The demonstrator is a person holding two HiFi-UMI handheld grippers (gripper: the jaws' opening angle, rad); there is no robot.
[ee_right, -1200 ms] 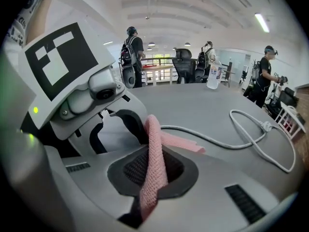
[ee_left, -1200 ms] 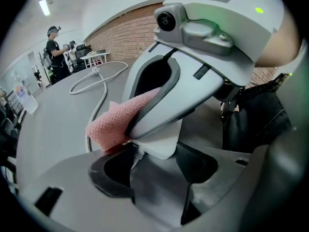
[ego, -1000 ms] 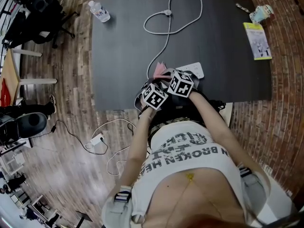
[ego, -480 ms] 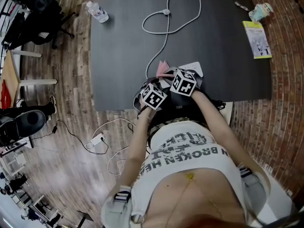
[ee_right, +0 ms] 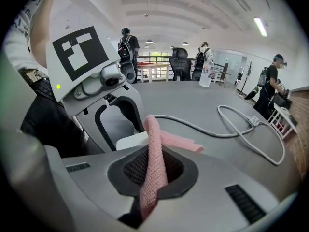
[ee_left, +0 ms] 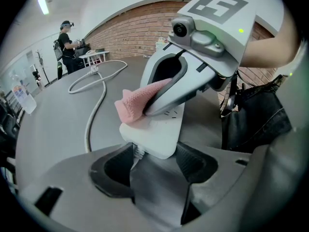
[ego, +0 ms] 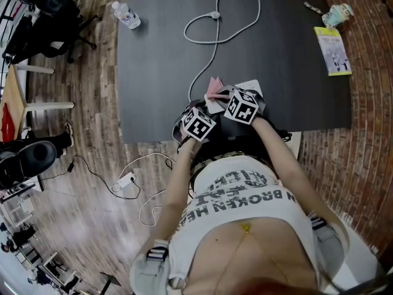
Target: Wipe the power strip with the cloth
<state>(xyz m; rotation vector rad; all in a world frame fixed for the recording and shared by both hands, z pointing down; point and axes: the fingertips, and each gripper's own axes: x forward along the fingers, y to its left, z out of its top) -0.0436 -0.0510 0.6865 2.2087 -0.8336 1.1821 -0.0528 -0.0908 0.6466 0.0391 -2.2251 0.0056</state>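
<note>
Strip [ee_left: 159, 129] lies flat on the table [ego: 295, 72], near its front edge. The cabled end is clamped between the jaws of the left gripper [ee_left: 155, 159]. Cloth [ee_right: 153, 144] is pinched in the closed jaws of the right gripper [ee_right: 155, 178] and pressed on the strip's top, just ahead of the left gripper.

Against a second ago, right gripper and cloth are found shifted slightly along the strip, away from the left gripper. Left gripper is unmoved.

Cable [ego: 212, 39] is led from the strip past the left gripper and looped well ahead of both. Bottle [ego: 126, 15] is stood far ahead-left. Booklet [ego: 332, 51] is laid far off to the right gripper's right. From above, much of the strip is covered by the right gripper's body.

Strip: white smooth plastic, rounded corners. Cloth: pink, waffle-knit, bunched into a narrow band. Table: dark, matte.
</note>
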